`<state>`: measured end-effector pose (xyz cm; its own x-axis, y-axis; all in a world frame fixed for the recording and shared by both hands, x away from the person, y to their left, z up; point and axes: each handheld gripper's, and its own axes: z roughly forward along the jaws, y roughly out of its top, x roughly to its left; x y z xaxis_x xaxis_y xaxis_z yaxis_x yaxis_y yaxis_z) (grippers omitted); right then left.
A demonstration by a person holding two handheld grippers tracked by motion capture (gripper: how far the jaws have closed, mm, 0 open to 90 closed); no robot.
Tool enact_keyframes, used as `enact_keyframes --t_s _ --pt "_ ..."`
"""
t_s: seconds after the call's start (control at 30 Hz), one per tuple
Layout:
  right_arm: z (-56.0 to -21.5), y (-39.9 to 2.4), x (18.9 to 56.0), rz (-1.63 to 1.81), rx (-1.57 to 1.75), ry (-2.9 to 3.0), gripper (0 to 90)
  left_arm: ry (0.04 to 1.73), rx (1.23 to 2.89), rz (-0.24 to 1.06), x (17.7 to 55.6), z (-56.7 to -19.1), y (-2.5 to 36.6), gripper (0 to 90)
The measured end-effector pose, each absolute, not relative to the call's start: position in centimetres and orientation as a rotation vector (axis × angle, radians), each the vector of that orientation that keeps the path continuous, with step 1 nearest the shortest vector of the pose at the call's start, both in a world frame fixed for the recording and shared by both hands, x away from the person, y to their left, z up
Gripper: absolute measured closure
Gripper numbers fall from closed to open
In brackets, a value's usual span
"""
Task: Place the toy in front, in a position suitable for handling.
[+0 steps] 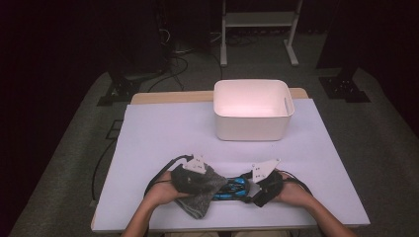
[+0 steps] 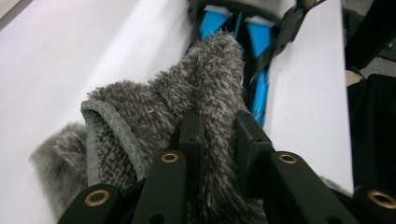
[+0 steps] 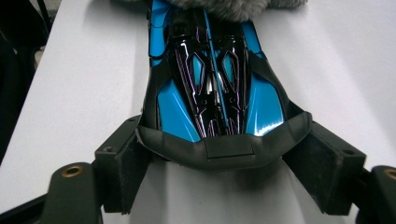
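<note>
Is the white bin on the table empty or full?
Empty: in the high view the white bin shows only bare inner walls and floor.

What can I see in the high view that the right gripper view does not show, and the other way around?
High view: the white bin at the table's far side, and the left hand-held gripper shut on the grey cloth.

Right gripper view: the right hand-held gripper with both pads against the toy car's black end piece, and purple lines on its black top.

Both: the blue toy car on the white table, its far end under the cloth.
</note>
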<state>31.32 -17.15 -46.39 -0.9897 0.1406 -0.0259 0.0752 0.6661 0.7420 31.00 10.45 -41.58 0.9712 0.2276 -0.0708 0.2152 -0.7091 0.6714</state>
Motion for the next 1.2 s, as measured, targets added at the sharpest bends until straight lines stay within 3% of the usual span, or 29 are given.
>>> enact_keyframes --t_s 0.23,0.63,0.7,0.77,0.9,1.07,1.2 --pt "-46.4 -17.1 31.2 1.237 0.189 2.789 23.9 0.228 2.422 0.03 31.1 -41.0 8.2 75.1" --pt "-46.4 -17.1 31.2 1.234 0.19 2.788 24.1 0.352 2.451 0.104 31.2 -40.7 12.5 75.1" --pt "-46.4 -17.1 31.2 1.233 0.192 2.788 24.1 0.387 2.45 0.11 31.4 -40.7 12.9 72.7" --pt "-46.4 -17.1 31.2 1.233 0.193 2.788 24.1 0.401 2.446 0.101 31.4 -40.7 12.8 59.6" --pt "-46.4 -17.1 31.1 1.231 0.193 2.786 24.1 0.443 2.412 0.113 31.9 -41.0 11.7 45.8" --pt "-46.4 -17.1 31.1 1.232 0.195 2.786 24.1 0.439 2.413 0.113 32.3 -41.2 10.8 44.4" --pt "-46.4 -17.1 31.1 1.234 0.198 2.788 24.1 0.417 2.314 0.015 32.7 -40.8 10.3 45.4"
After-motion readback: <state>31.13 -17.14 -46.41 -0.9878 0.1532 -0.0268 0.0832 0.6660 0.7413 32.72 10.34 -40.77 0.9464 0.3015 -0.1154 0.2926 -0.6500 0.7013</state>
